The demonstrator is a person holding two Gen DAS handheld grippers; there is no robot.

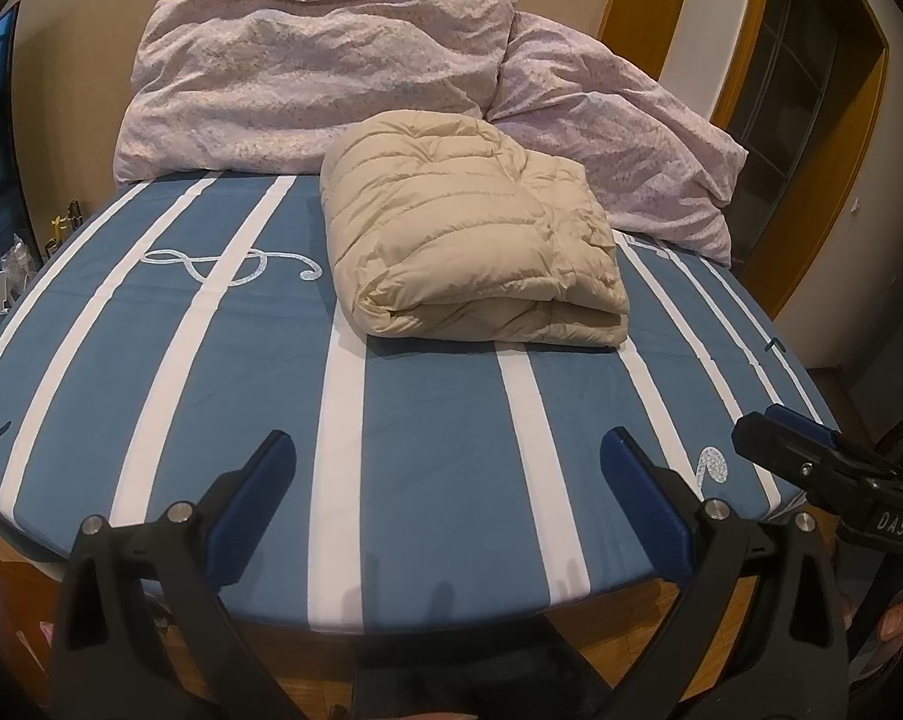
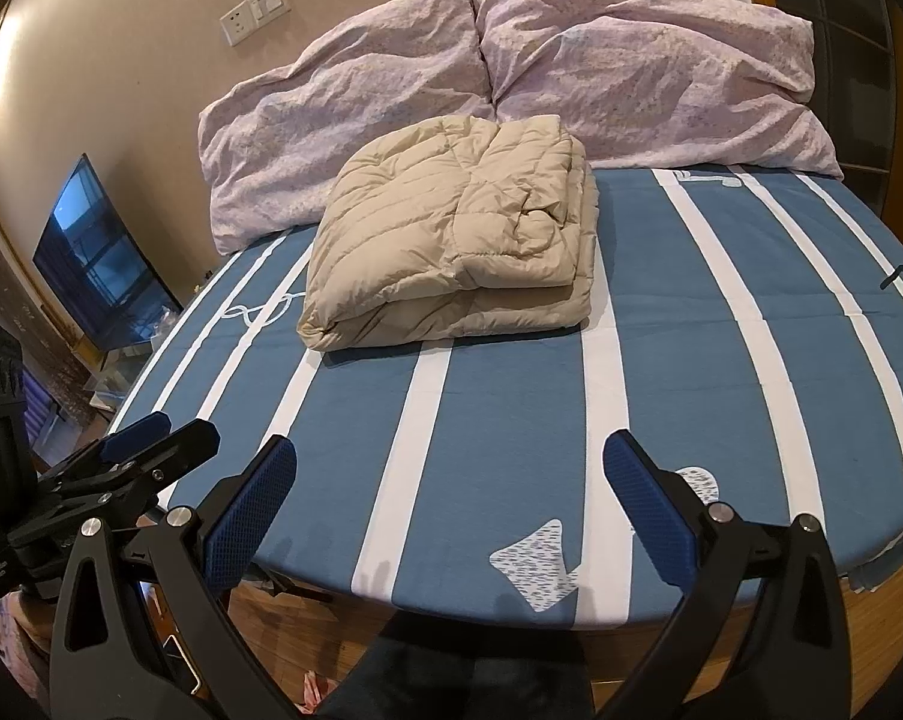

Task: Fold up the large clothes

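A beige quilted down jacket [image 1: 469,234] [image 2: 451,240] lies folded into a thick bundle on the blue bed sheet with white stripes [image 1: 427,420] [image 2: 511,396], toward the far middle of the bed. My left gripper [image 1: 448,450] hovers open over the near edge of the bed, well short of the jacket, with nothing between its blue pads. My right gripper [image 2: 448,450] is open too and holds nothing, at about the same distance from the bundle. Each gripper shows in the other's view: the right one at the right edge [image 1: 811,456], the left one at the left edge [image 2: 133,450].
A crumpled pink duvet [image 1: 331,72] [image 2: 511,78] is piled along the head of the bed behind the jacket. A dark television [image 2: 97,258] stands left of the bed. A wooden door frame [image 1: 811,150] lies to the right. The wooden bed base [image 2: 871,630] runs below the sheet.
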